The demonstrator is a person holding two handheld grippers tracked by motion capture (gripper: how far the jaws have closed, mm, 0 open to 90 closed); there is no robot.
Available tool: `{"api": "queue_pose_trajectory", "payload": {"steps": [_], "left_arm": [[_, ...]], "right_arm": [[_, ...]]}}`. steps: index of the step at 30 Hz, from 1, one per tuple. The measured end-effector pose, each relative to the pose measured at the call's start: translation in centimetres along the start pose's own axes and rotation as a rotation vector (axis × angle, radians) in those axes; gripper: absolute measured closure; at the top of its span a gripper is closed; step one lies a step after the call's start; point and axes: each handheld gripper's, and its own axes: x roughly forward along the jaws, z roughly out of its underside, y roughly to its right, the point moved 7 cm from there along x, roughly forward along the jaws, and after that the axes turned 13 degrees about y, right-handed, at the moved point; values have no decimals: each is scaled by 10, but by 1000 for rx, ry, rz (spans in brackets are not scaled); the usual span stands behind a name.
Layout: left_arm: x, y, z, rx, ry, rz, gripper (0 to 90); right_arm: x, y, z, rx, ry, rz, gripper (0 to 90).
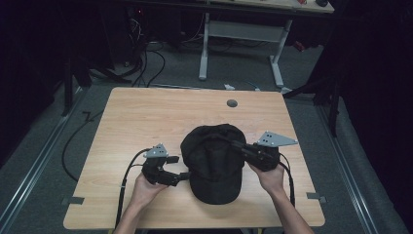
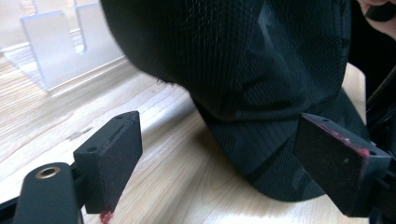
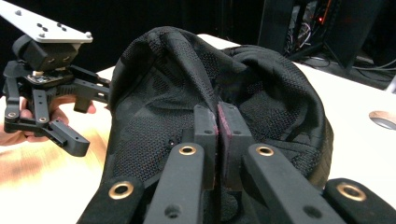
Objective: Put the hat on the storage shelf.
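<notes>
- A light wooden table [image 1: 146, 122] is standing on a grey floor, with a small round grey grommet [image 1: 232, 103] sitting near its far edge.
- A black mesh cap [image 1: 214, 161] is lying at the middle of the table towards the near side, its brim pointing at the person.
- The right gripper [image 1: 238, 145] is reaching in from the right; in the right gripper view its jaws are pressing together on a pinch of the cap's [image 3: 187, 79] crown fabric, which is bunching up in a ridge.
- The left gripper [image 1: 182, 176] is sitting just beside the cap's left edge near the brim, with jaws spread wide and nothing between them; in the left gripper view the cap [image 2: 261, 70] is lying just beyond them.
</notes>
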Motion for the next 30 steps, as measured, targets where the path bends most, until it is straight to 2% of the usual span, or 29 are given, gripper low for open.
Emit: {"api": "queue_pose_trajectory", "payload": {"steps": [12,15,23,30], "left_arm": [[13,6,1,-26,-67,28,154],[13,7,0,-47,-69,39,168],[14,8,2,-71,-84,49,198],[14,10,4,-76,-96,70,236]], "right_arm": [[0,-4,-5,-8,29,-35,876],[1,-5,-5,-8,35,-49,876],[3,-9,-8,-36,52,-73,876],[7,-9,-10,-37,65,-82,875]]}}
